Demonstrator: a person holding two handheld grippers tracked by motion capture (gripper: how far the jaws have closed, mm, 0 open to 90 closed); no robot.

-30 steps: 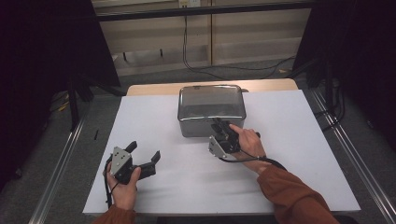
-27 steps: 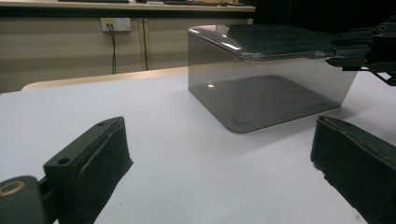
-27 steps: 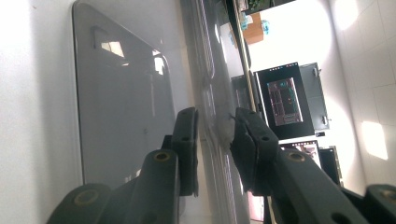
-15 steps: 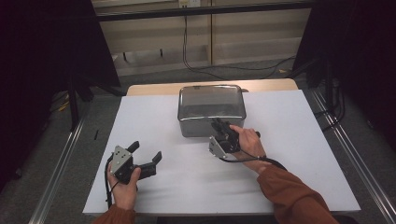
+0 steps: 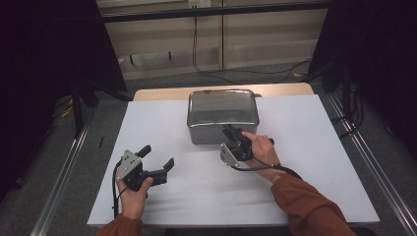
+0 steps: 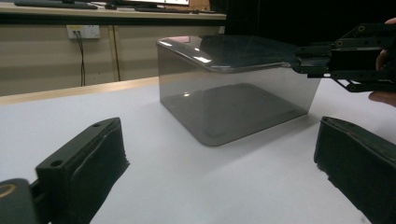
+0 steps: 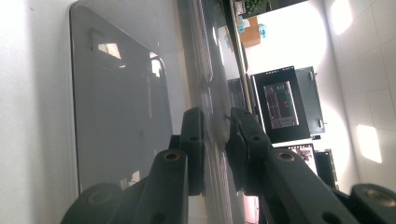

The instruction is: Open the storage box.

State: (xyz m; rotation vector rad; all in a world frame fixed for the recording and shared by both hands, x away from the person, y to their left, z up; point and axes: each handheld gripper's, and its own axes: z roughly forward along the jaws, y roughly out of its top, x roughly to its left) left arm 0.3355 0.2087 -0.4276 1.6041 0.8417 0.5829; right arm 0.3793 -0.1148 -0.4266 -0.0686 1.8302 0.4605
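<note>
Because the right hand-held gripper (image 5: 231, 132) is pinching the near rim of the shiny metal box (image 5: 222, 114), the next move most likely turns on that one spot where the two meet. The metal box sits in the middle of the white surface (image 5: 314, 162), toward the far side, with its open side facing down and its flat bottom facing up. Its long side runs from left to right. From the right hand-held gripper, the box lies just ahead, toward the far side, touching the jaws. In the right gripper view the two black jaws are squeezed close on the thin metal edge (image 7: 212, 135), one on each side of it. The left gripper view shows the same jaws (image 6: 322, 60) clamped on the top corner of the box (image 6: 233, 93). The right hand (image 5: 260, 150) lies low over the surface with the forearm coming in from the near right, and the tool points away toward the far side. The left hand-held gripper (image 5: 158, 160) is well apart from the box, near the left front of the surface, and its jaws are spread wide with nothing between them. It points toward the box too. So the right hand is the nearer one by far, and I think it may lift or tip the box by that near edge.
</note>
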